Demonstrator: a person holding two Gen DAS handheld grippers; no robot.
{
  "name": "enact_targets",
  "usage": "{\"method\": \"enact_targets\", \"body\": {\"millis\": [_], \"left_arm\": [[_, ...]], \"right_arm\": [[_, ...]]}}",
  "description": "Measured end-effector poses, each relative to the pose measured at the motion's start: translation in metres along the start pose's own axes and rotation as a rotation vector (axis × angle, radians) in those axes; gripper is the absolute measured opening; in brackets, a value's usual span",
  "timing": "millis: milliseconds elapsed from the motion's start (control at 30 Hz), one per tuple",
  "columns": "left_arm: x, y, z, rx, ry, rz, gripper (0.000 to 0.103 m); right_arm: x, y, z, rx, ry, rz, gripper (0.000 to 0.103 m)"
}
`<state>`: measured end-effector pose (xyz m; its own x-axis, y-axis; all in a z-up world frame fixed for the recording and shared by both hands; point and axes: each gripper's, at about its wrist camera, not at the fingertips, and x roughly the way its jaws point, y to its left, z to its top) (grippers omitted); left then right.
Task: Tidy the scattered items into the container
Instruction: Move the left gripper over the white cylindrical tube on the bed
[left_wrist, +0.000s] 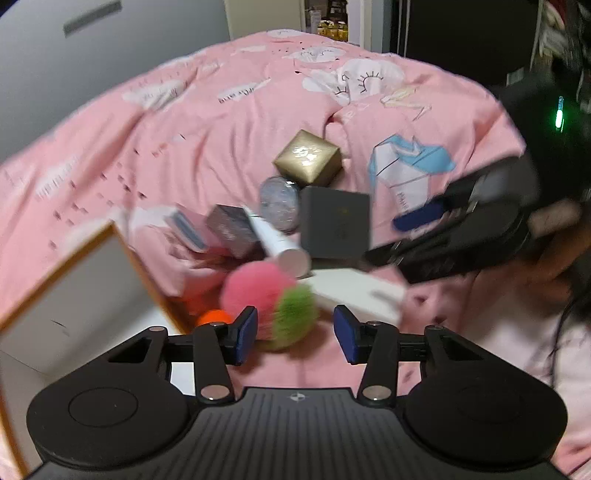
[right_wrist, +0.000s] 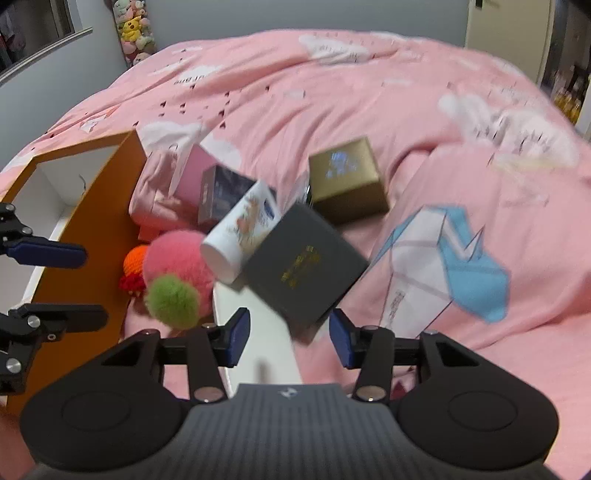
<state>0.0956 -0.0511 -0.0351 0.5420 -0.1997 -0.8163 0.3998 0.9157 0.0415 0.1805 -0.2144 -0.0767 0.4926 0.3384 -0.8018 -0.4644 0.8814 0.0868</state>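
Hovering agape and empty over the bed's pile, both hand-held grippers, left (left_wrist: 294, 334) and right (right_wrist: 289, 336), leave the box (right_wrist: 92, 206) unfilled.

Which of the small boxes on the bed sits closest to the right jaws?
The dark grey box with gold print. Its near corner reaches almost between the right jaws, while the gold box and the dark blue box lie farther back.

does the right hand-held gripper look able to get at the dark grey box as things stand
Probably yes: the right hand-held gripper is open just below the dark grey box, which lies on top of the pile, uncovered.
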Motion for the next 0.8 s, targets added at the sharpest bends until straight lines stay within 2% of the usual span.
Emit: {"method": "enact_targets", "body": {"millis": [133,267,533,733,800], "left_arm": [[0.011,0.0,0.01,-0.166,0.034,-0.092,0.05],[0.033,0.004,0.016,-0.361,0.095,-0.168,0.05],[0.083,0.001,0.012,-0.585,0.272,-0.102,0.05],[0.112,0.002,-0.002,-0.684,0.325,-0.082,0.051],[0.117,0.006,-0.007,-0.716,0.318,-0.098,0.052]], "right_arm": [[0.001,-0.005,-0.002,-0.014,0.002,-0.003,0.05],[-0.012,-0.011,-0.001,-0.09,-0.022,-0.03,0.047],[-0.01,-0.024,-0.022,-0.14,-0.032,-0.062,0.047],[-0.009,-0.025,-0.022,-0.146,-0.036,-0.043,0.049],[-0.008,-0.024,-0.023,-0.15,-0.035,-0.045,0.05]]}}
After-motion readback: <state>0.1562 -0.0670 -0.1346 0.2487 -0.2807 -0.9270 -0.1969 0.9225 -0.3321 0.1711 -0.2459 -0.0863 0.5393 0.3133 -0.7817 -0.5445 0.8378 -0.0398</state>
